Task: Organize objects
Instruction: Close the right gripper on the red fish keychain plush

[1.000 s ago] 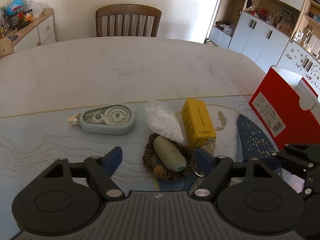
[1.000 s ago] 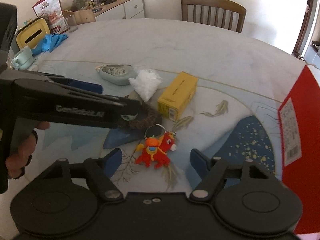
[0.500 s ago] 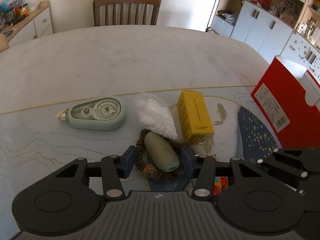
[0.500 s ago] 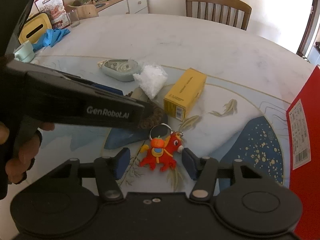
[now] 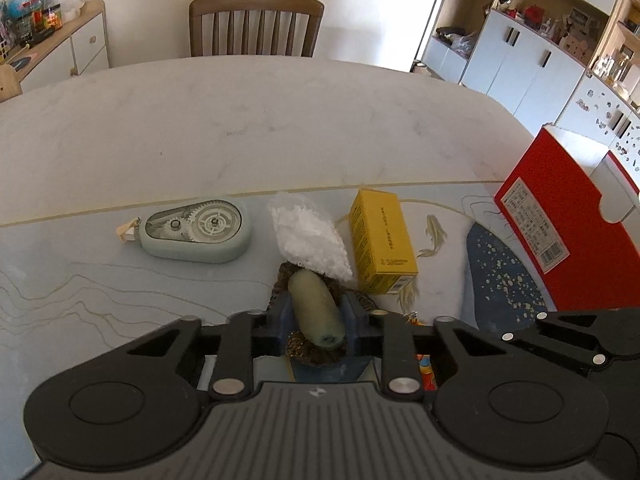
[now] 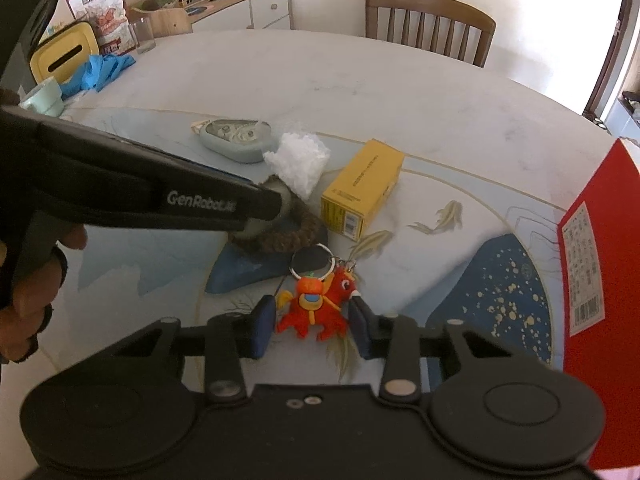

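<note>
My left gripper [image 5: 316,316] is shut on a pale green cylinder [image 5: 316,306] that lies across a dark brown beaded bracelet [image 5: 320,354]. My right gripper [image 6: 312,322] has its blue pads on both sides of a red and orange toy keychain [image 6: 320,304], closed onto it on the mat. A mint tape dispenser [image 5: 198,230], a white crumpled bag [image 5: 308,238] and a yellow box [image 5: 382,242] lie just beyond. The bracelet also shows in the right wrist view [image 6: 286,236], partly hidden by the left gripper's body.
A red cardboard box [image 5: 568,232] stands at the right. A printed mat [image 5: 60,280] covers the near table. A wooden chair [image 5: 256,24] is at the far side. A yellow tissue box [image 6: 64,56], blue cloth [image 6: 98,72] and mint cup [image 6: 44,96] sit far left.
Both grippers moved forward and closed: the left from wide open onto the green cylinder, the right from wide open onto the red toy keychain.
</note>
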